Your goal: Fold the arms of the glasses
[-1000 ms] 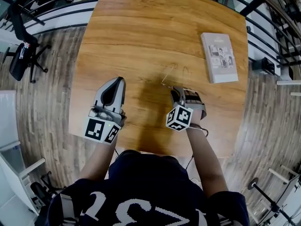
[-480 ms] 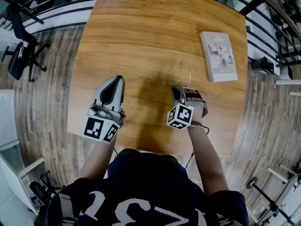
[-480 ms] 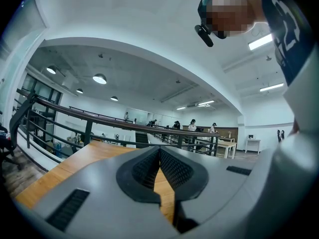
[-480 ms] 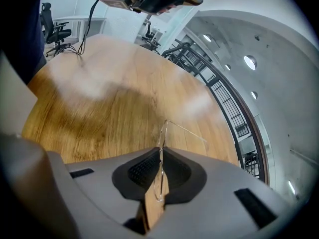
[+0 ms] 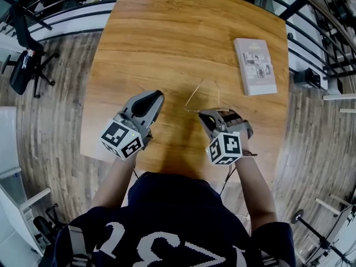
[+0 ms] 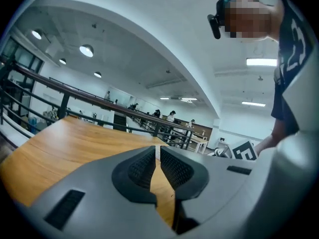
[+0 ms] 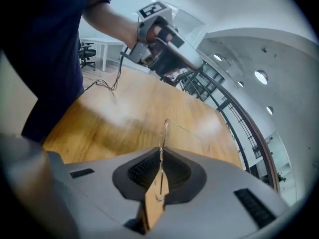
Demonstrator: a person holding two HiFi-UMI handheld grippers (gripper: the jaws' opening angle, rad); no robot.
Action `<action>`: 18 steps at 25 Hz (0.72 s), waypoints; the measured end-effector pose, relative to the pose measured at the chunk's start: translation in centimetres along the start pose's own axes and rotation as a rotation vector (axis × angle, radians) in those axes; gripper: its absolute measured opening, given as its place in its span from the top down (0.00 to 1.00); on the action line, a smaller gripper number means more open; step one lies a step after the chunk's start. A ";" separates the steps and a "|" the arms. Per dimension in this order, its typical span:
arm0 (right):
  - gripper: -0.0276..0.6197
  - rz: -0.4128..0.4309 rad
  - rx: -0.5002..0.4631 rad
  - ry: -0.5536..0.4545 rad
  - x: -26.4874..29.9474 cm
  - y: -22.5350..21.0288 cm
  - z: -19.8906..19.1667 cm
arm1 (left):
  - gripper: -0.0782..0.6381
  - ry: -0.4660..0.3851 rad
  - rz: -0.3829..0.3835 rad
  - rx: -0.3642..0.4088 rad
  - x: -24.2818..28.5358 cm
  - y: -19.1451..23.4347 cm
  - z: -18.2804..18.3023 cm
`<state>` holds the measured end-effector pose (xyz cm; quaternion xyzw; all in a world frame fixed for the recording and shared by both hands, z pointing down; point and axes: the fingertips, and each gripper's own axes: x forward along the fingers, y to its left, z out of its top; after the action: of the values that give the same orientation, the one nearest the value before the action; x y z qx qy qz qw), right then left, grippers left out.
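Your right gripper (image 5: pixel 202 115) is clamped on the wire glasses (image 5: pixel 194 95) by the rim, arms unfolded above the table (image 5: pixel 167 43), and your left gripper (image 5: pixel 157 97) is closed and empty alongside, so a hard shove could twist the frame loose.

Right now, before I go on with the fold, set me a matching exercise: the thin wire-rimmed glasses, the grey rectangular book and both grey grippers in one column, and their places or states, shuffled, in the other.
Things:
1. thin wire-rimmed glasses
2. grey rectangular book
3. left gripper
4. right gripper

Places or states:
A. shut, with nothing between the jaws
B. lying flat near the right edge of the wooden table
C. pinched between two ribbed pads
D. shut on a wire frame

Pairs: 1-C, 2-B, 3-A, 4-D
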<state>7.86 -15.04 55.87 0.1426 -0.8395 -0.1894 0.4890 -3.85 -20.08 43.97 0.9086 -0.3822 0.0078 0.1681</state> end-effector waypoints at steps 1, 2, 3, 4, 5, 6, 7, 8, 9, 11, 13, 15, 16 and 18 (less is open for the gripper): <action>0.90 0.007 -0.024 -0.016 -0.9 0.2 0.8 | 0.86 0.030 -0.023 -0.021 0.4 -0.3 -0.5; 0.90 0.010 -0.048 -0.029 -1.7 0.3 1.5 | 0.82 0.060 -0.044 -0.037 0.8 -0.7 -1.1; 0.90 0.010 -0.070 -0.038 -2.4 0.4 2.2 | 0.69 0.090 -0.065 -0.047 1.1 -1.1 -1.6; 0.90 0.008 -0.088 -0.043 -3.1 0.5 2.8 | 0.63 0.116 -0.086 -0.055 1.4 -1.5 -2.0; 0.90 0.005 -0.104 -0.046 -3.7 0.5 3.3 | 0.61 0.134 -0.107 -0.063 1.6 -2.0 -2.2; 0.90 0.001 -0.120 -0.046 -4.2 0.6 3.6 | 0.61 0.144 -0.131 -0.076 1.8 -2.5 -2.4; 0.90 -0.002 -0.137 -0.045 -4.6 0.6 4.0 | 0.61 0.151 -0.159 -0.094 1.9 -3.0 -2.5; 0.90 -0.004 -0.154 -0.042 -4.9 0.6 4.2 | 0.61 0.161 -0.191 -0.114 2.0 -3.6 -2.6; 0.90 -0.004 -0.171 -0.039 -5.2 0.7 4.5 | 0.61 0.176 -0.224 -0.132 2.2 -4.2 -2.8; 0.90 0.003 -0.202 -0.035 -5.6 1.0 4.9 | 0.61 0.214 -0.281 -0.155 2.5 -5.3 -3.4; 0.90 0.013 -0.226 -0.037 -5.9 1.4 5.3 | 0.61 0.245 -0.312 -0.162 2.8 -5.8 -3.9; 0.90 0.019 -0.239 -0.044 -6.1 1.7 5.9 | 0.62 0.259 -0.313 -0.169 2.9 -5.7 -4.1; 0.90 0.020 -0.242 -0.048 -6.1 1.8 6.2 | 0.64 0.261 -0.315 -0.171 2.9 -5.6 -4.0; 0.90 0.023 -0.247 -0.054 -6.0 1.9 6.6 | 0.73 0.255 -0.319 -0.167 2.7 -5.4 -3.7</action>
<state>4.90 -9.64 49.14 0.0667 -0.8242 -0.2894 0.4821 2.24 -17.25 46.20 0.9322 -0.2084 0.0642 0.2890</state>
